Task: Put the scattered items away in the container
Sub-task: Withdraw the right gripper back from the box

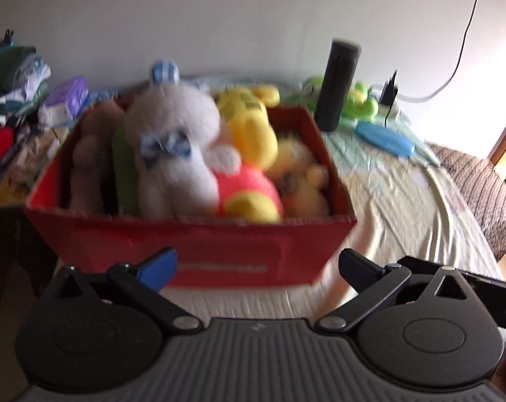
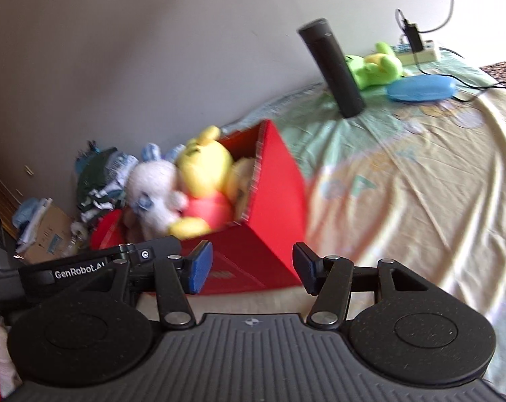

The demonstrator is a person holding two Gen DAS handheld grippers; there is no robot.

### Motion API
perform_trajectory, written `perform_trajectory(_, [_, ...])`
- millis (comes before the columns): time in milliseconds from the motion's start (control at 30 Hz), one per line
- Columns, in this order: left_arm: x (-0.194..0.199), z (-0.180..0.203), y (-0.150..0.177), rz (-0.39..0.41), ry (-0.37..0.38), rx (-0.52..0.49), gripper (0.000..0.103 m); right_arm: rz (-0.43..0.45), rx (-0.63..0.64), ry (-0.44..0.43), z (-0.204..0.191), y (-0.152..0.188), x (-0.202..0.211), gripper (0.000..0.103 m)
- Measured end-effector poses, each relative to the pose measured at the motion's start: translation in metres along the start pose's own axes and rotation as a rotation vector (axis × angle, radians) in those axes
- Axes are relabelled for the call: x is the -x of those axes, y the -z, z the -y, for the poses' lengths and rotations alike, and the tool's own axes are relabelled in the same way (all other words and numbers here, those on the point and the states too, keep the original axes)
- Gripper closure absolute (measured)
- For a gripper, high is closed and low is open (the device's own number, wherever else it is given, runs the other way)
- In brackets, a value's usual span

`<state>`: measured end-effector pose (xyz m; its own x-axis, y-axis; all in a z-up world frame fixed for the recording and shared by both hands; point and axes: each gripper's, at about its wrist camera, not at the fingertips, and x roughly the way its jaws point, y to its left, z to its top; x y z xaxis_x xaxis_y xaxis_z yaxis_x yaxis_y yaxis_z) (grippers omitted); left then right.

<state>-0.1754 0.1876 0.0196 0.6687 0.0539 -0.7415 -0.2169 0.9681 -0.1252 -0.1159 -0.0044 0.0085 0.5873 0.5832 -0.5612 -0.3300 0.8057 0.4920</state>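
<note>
Heaped clothes (image 1: 14, 83) beside the wall; power strip (image 2: 417, 54) behind.

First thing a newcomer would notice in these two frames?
The red box on the bed, stuffed with plush toys: a white bunny in the middle and a yellow bear in a pink-red shirt beside it. Behind the box to the right stands a tall black cylinder, with a green plush toy and a blue case lying still outside the box.

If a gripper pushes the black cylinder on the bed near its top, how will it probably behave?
The black cylinder stands tall and narrow on the soft bedsheet, so it would probably tip. Being round, it may then roll. Its smooth side looks possibly slippery.
</note>
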Motion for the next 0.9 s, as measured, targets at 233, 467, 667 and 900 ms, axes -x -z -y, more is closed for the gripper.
perform_trajectory(233, [-0.016, 0.011, 0.042, -0.16, -0.065, 0.049, 0.001, -0.137, 0.019, 0.204, 0.021, 0.022, -0.017, 0.046])
perform_trajectory(467, [-0.014, 0.004, 0.056, -0.172, -0.149, 0.04, 0.001, -0.186, 0.081, 0.286, 0.003, 0.041, -0.021, 0.034])
perform_trajectory(667, [-0.007, -0.016, 0.062, -0.173, -0.214, -0.029, 0.001, -0.169, 0.093, 0.343, -0.026, 0.055, -0.023, 0.032])
perform_trajectory(900, [0.011, -0.075, 0.06, -0.209, -0.213, -0.038, 0.001, -0.175, 0.077, 0.41, -0.079, 0.079, -0.037, 0.025])
